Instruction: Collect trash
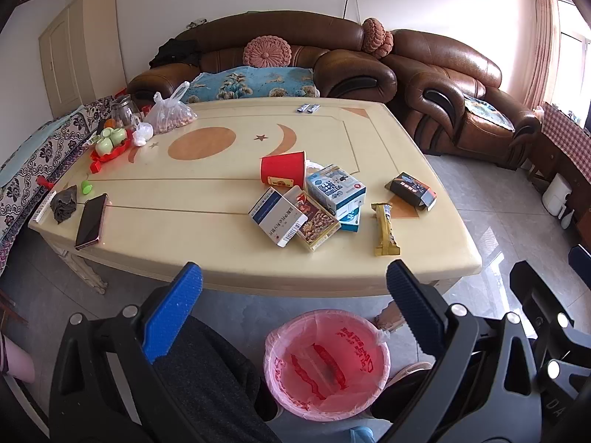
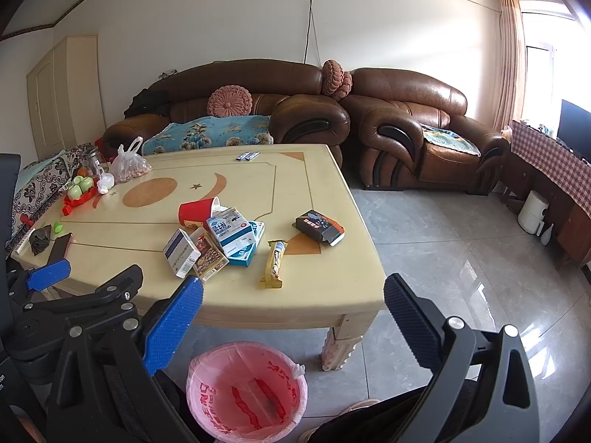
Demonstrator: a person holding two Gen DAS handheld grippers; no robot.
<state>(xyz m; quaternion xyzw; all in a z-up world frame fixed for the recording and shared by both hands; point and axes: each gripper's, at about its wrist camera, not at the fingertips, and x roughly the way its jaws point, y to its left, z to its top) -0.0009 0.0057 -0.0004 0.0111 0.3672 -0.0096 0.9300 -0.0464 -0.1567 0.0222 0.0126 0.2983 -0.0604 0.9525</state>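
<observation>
A cream coffee table (image 1: 184, 199) (image 2: 314, 280) holds trash near its front right: a tipped red paper cup (image 1: 282, 168) (image 2: 195, 212), several small cardboard boxes (image 1: 334, 186) (image 2: 231, 234), a yellow snack wrapper (image 1: 384, 230) (image 2: 275, 264) and a black open box (image 1: 410, 190) (image 2: 319, 227). A pink-lined trash bin (image 1: 327, 363) (image 2: 246, 391) stands on the floor in front of the table. My left gripper (image 1: 293, 295) is open and empty, held above the bin short of the table edge. My right gripper (image 2: 293, 304) is open and empty, to the right of the left one.
A phone (image 1: 91, 220), dark rag (image 1: 63, 203), green cups on a red tray (image 1: 110, 144), a bag of nuts (image 1: 170, 112) and two small sachets (image 1: 308, 108) lie on the table. Brown sofas (image 1: 454, 85) stand behind it. The person's legs (image 1: 207, 376) sit beside the bin.
</observation>
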